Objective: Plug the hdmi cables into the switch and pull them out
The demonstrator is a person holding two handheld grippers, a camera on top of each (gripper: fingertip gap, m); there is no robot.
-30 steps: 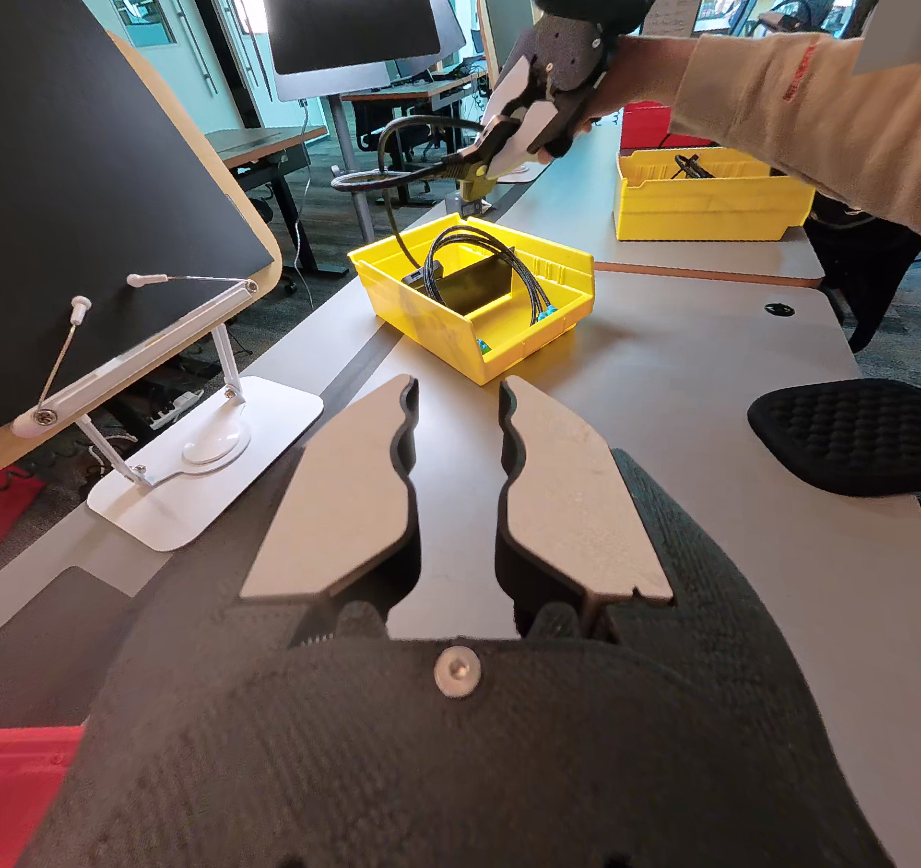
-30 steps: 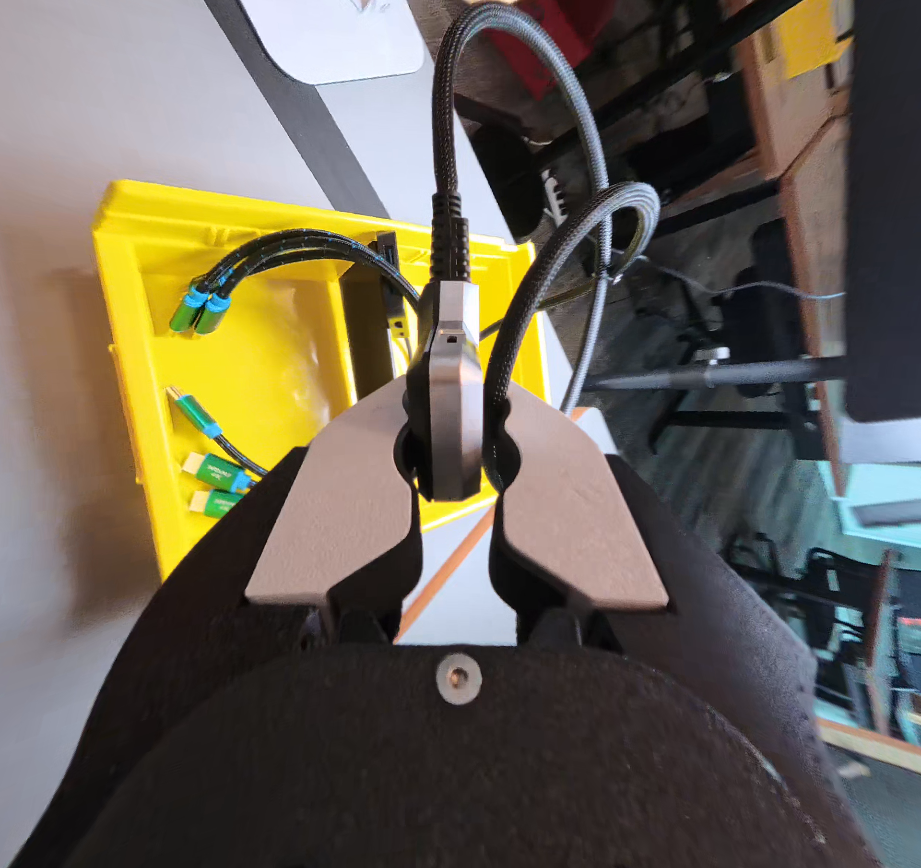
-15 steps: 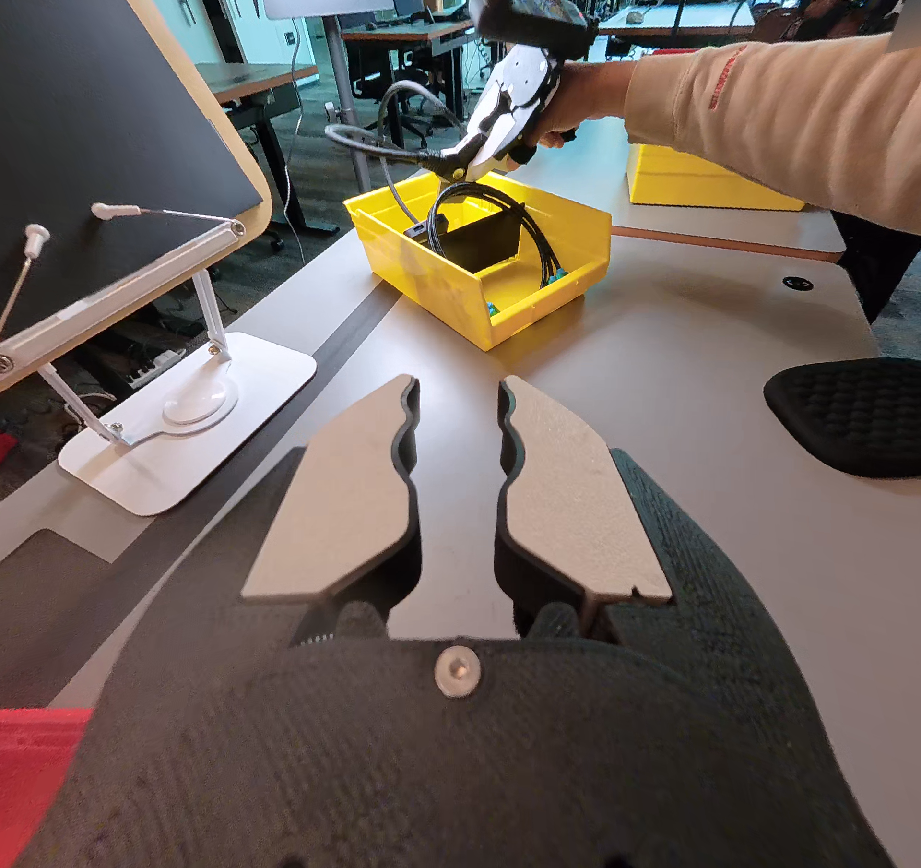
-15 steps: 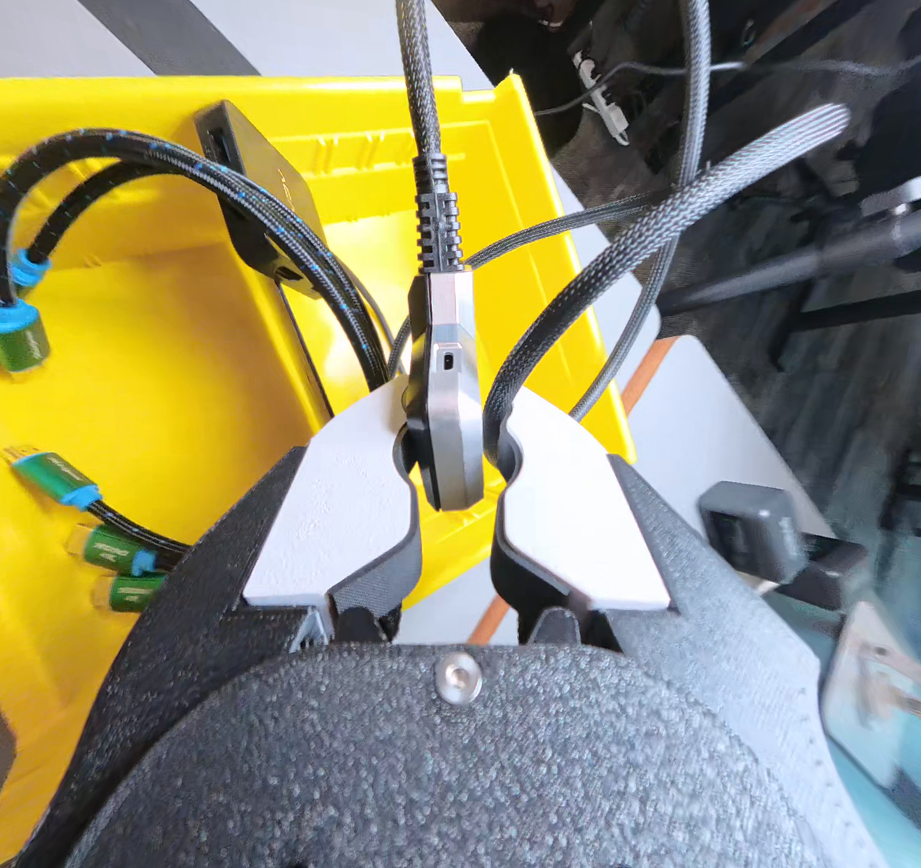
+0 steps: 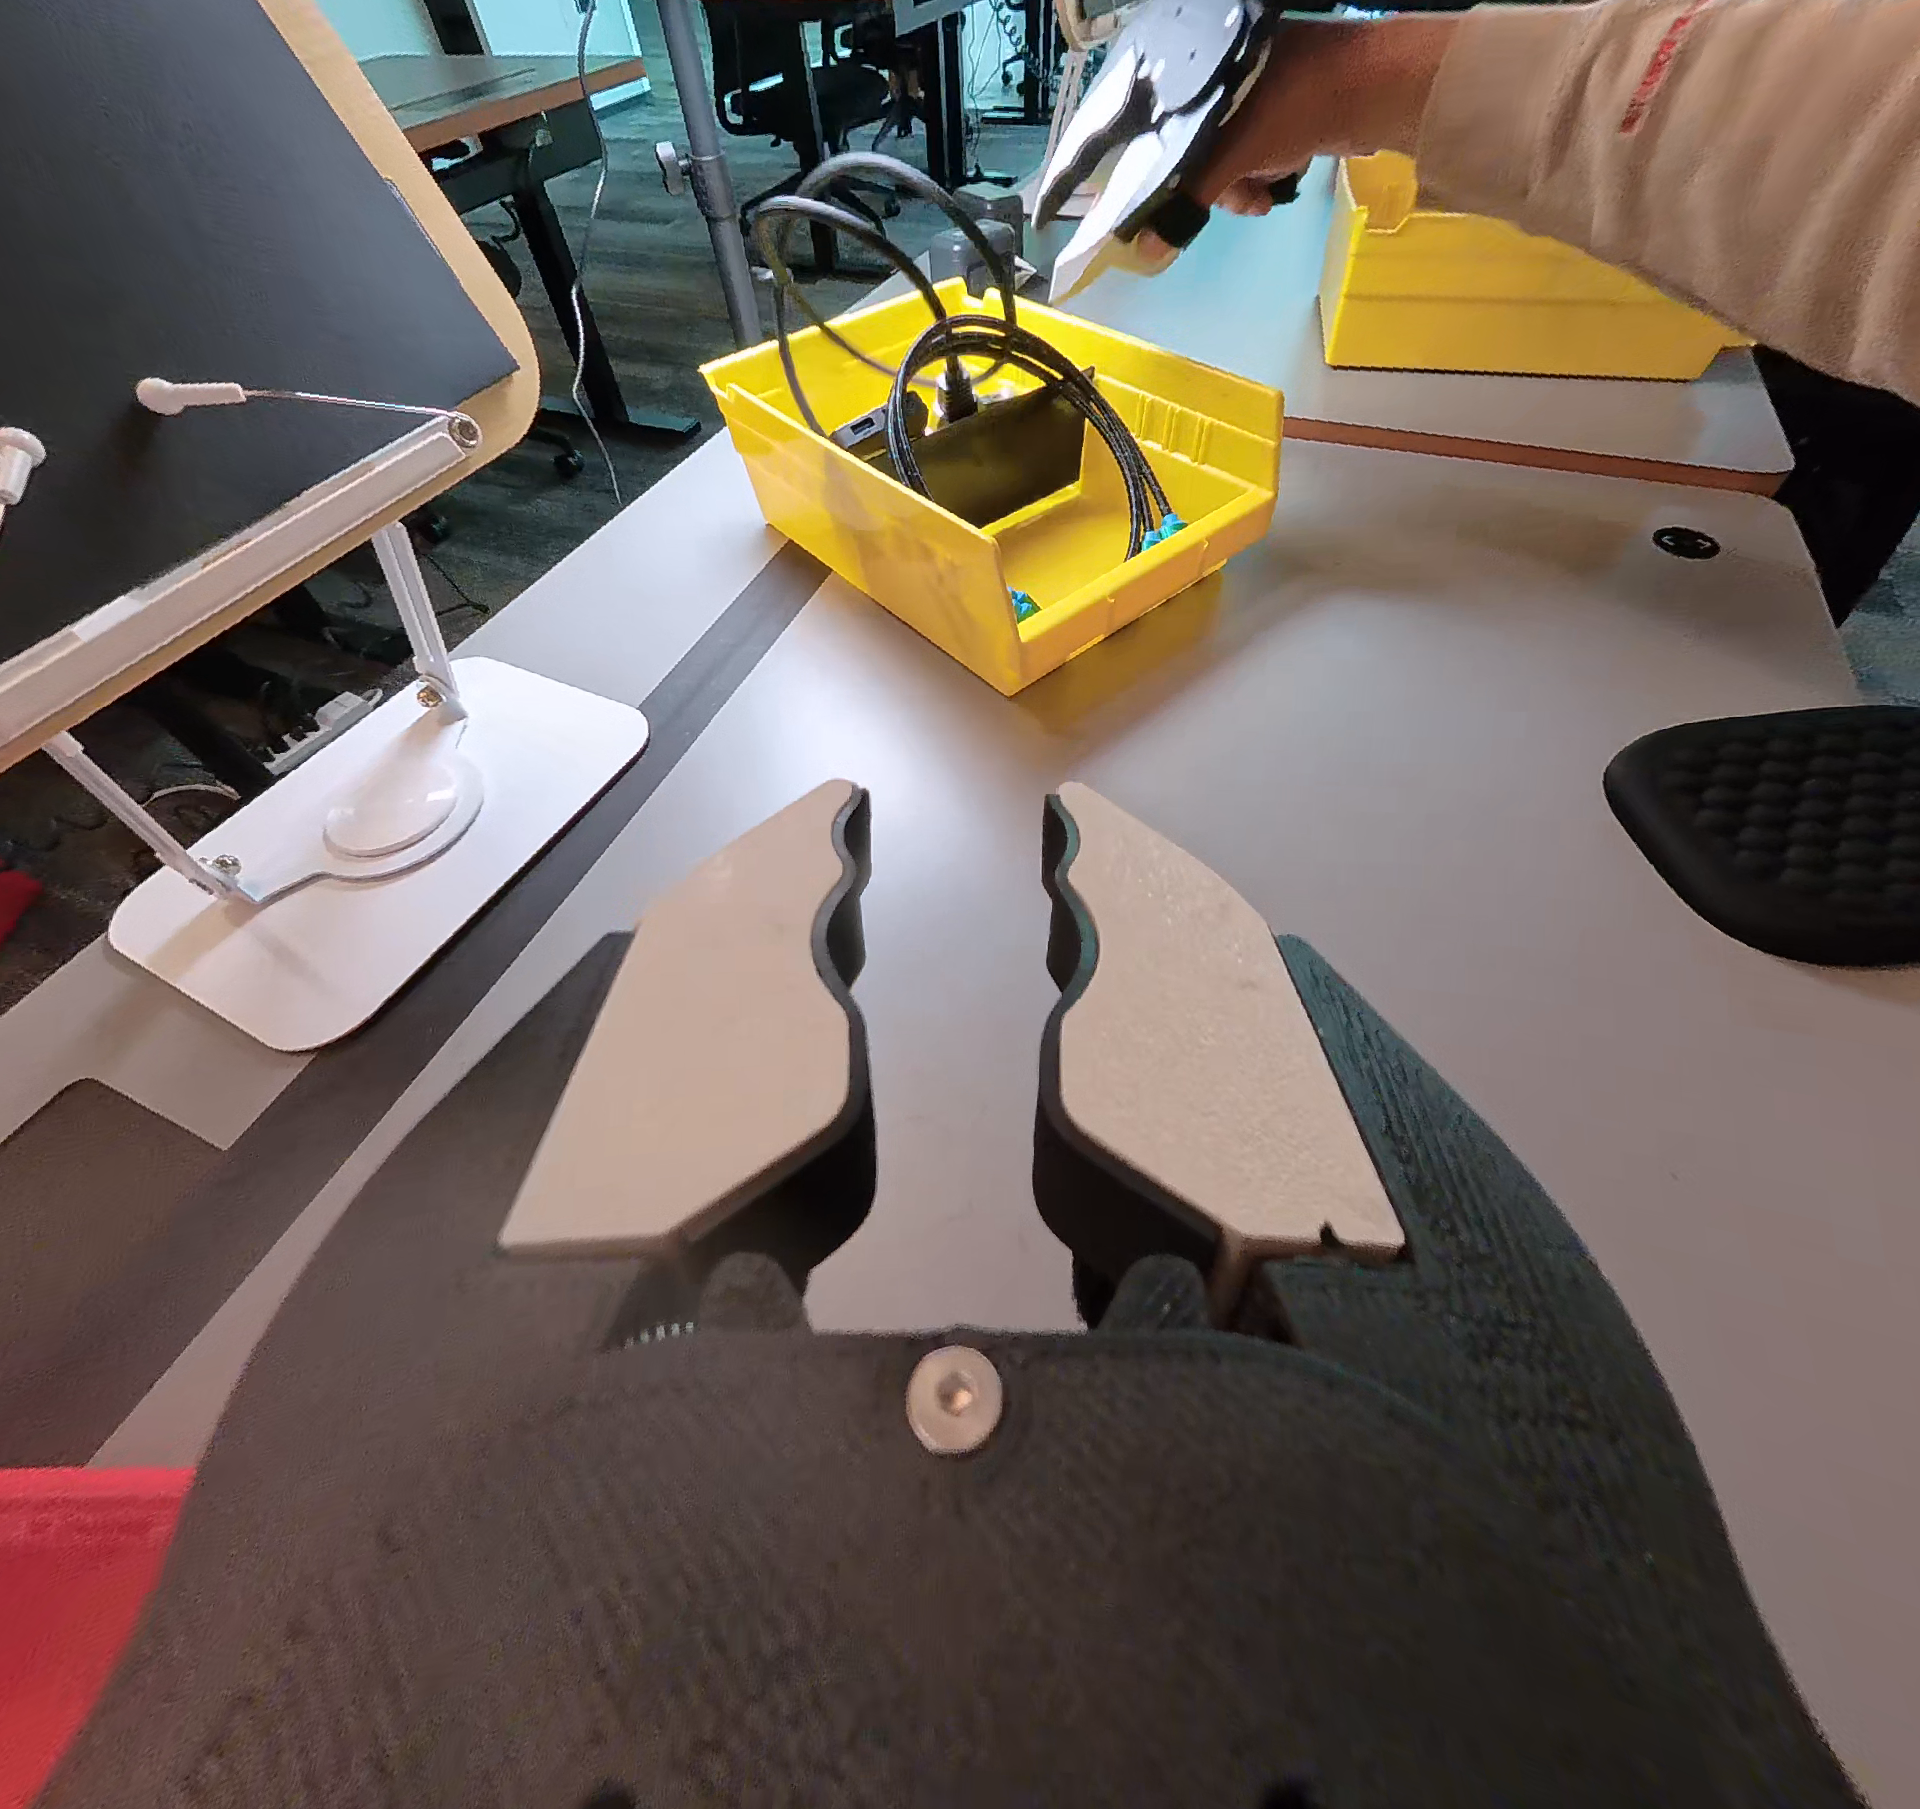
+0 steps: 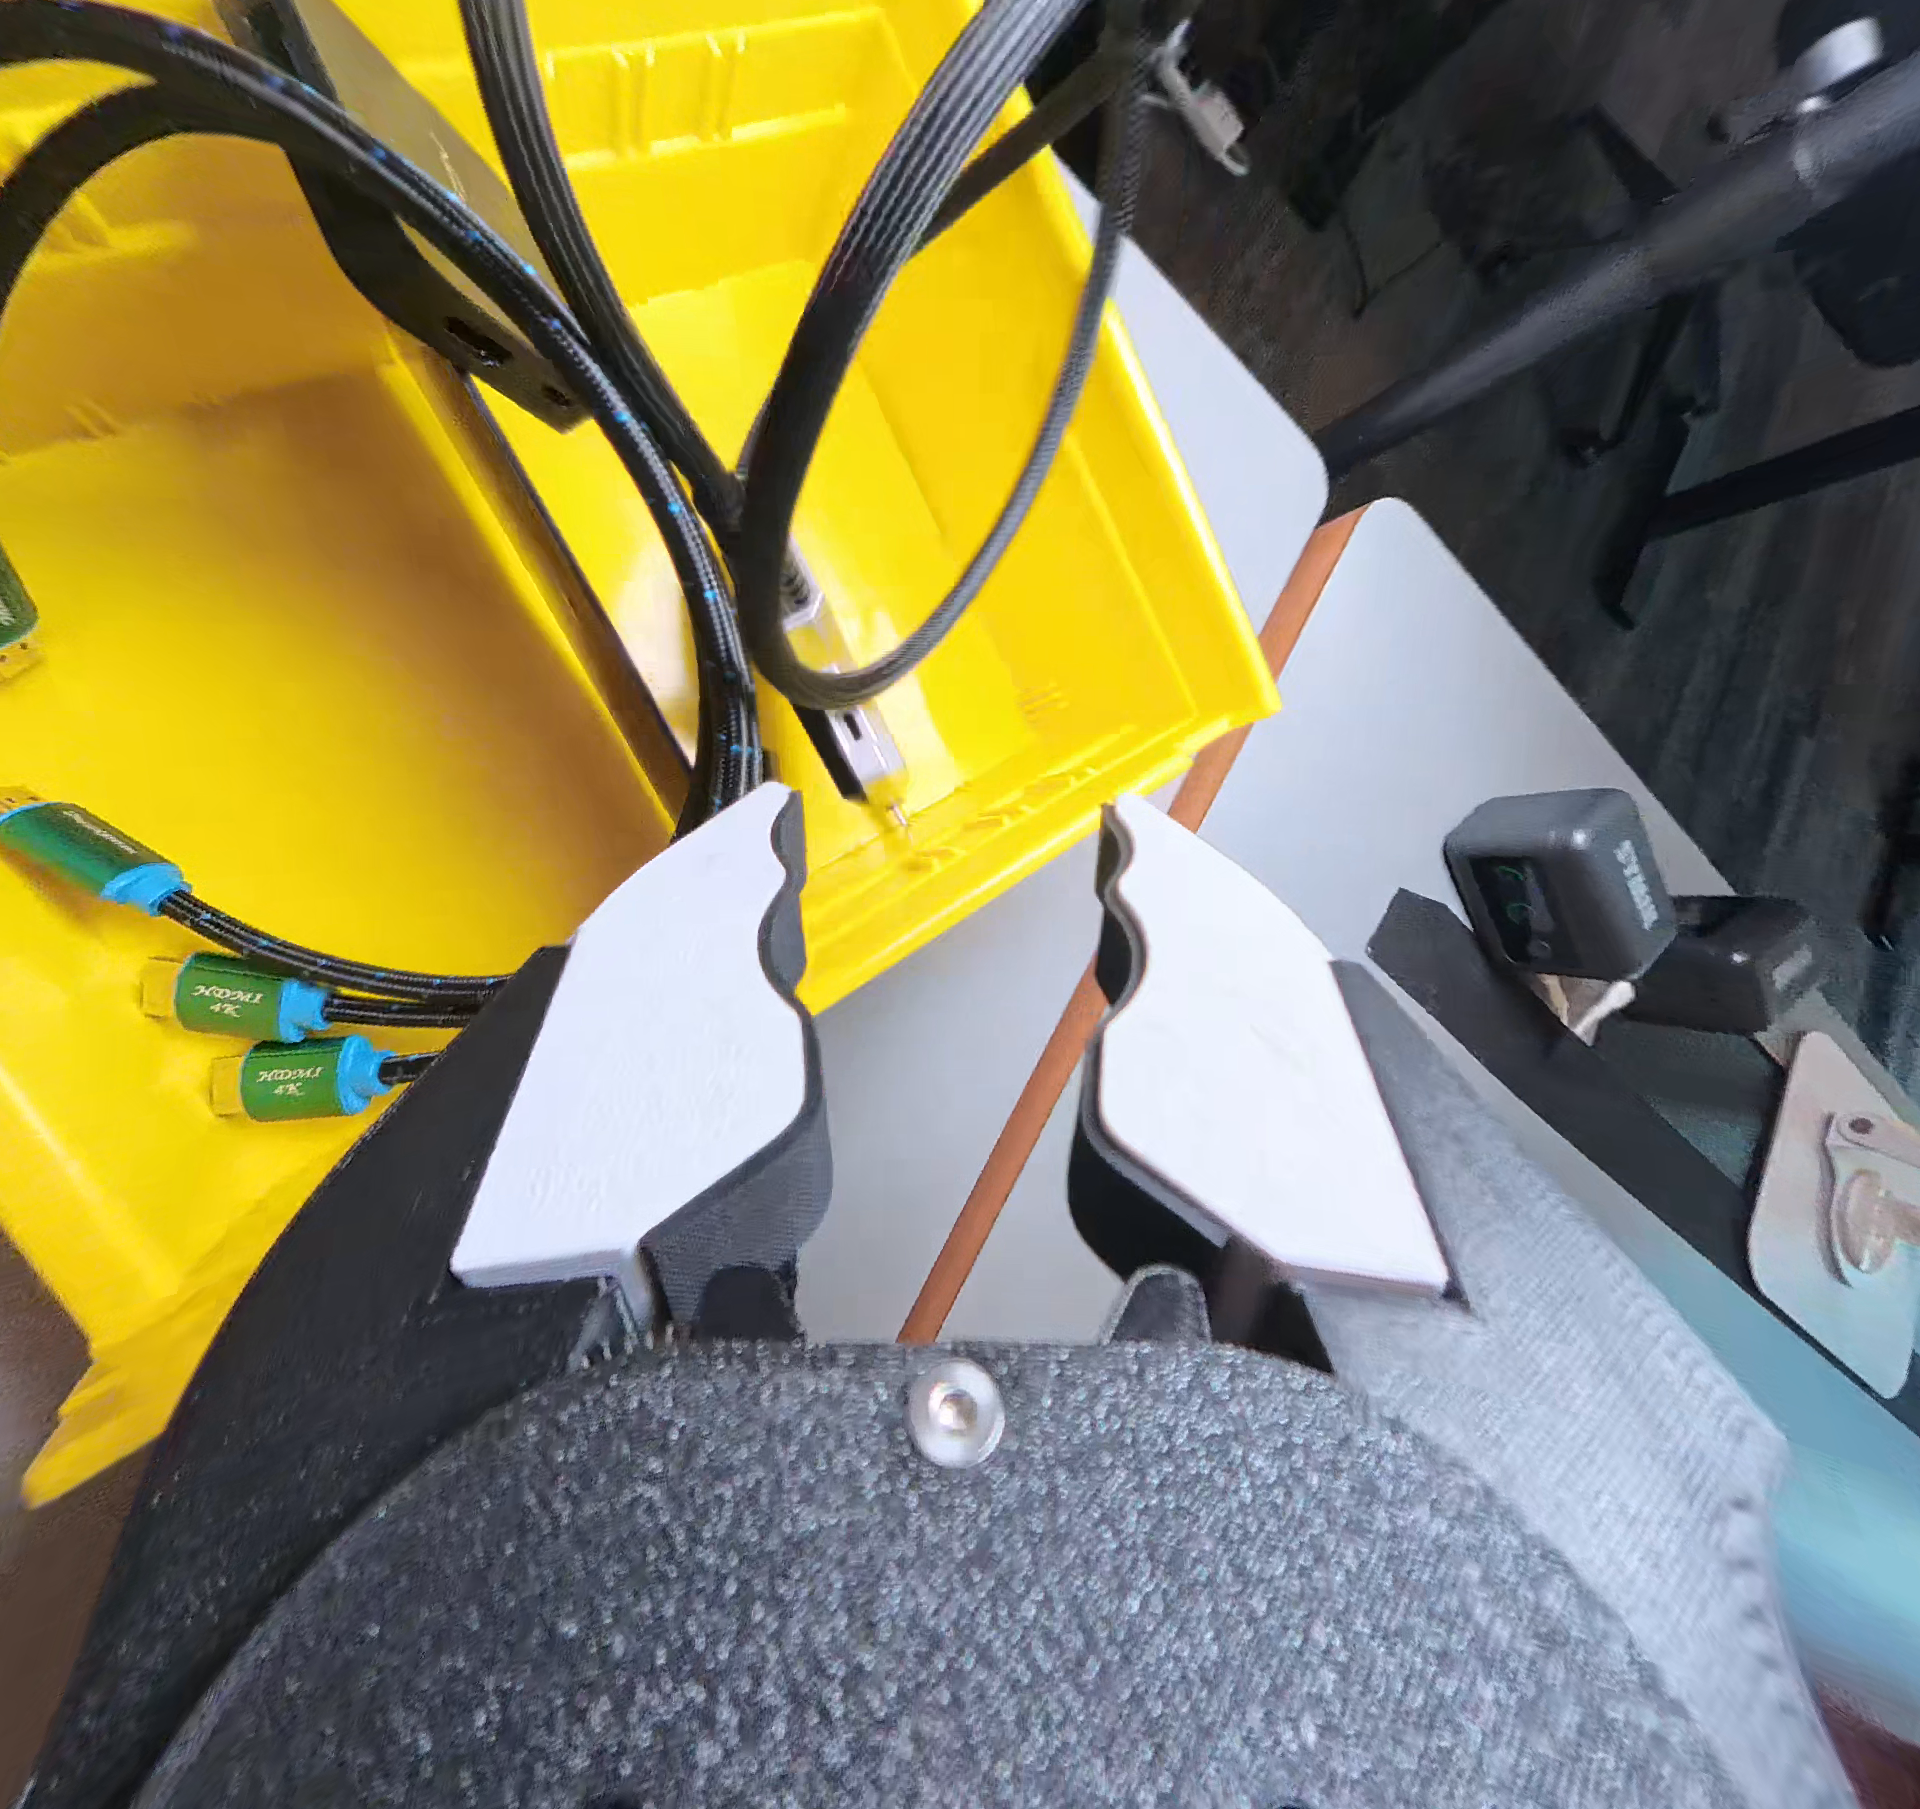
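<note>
The yellow bin [image 5: 935,596] stands on the grey table and holds the black switch [image 5: 997,455] and several black braided hdmi cables [image 5: 1122,471]. My left gripper [image 5: 951,803] is open and empty, low over the table, well short of the bin. My right gripper [image 6: 951,814] is open and empty above the bin's rim [image 6: 1174,512]; it also shows in the left wrist view [image 5: 1101,201]. A grey braided cable with a silver plug [image 6: 857,751] lies loose in the bin's rear section beside the switch [image 6: 416,232]. Green hdmi plugs [image 6: 249,990] lie in the front section.
A dark board on a white stand [image 5: 364,824] is at the left. A black textured pad [image 5: 1787,824] lies at the right. A second yellow bin [image 5: 1475,305] sits on the adjoining table. A small black device [image 6: 1558,886] lies beside the right gripper. Across from one pair of fingers to the other is roughly 50 cm. About 30 cm separates my right fingertips from the small black device [image 6: 1558,886].
My right gripper has opened and let go of the silver-plug grey cable, which now lies in the bin. My left gripper stays open and has shifted slightly.
</note>
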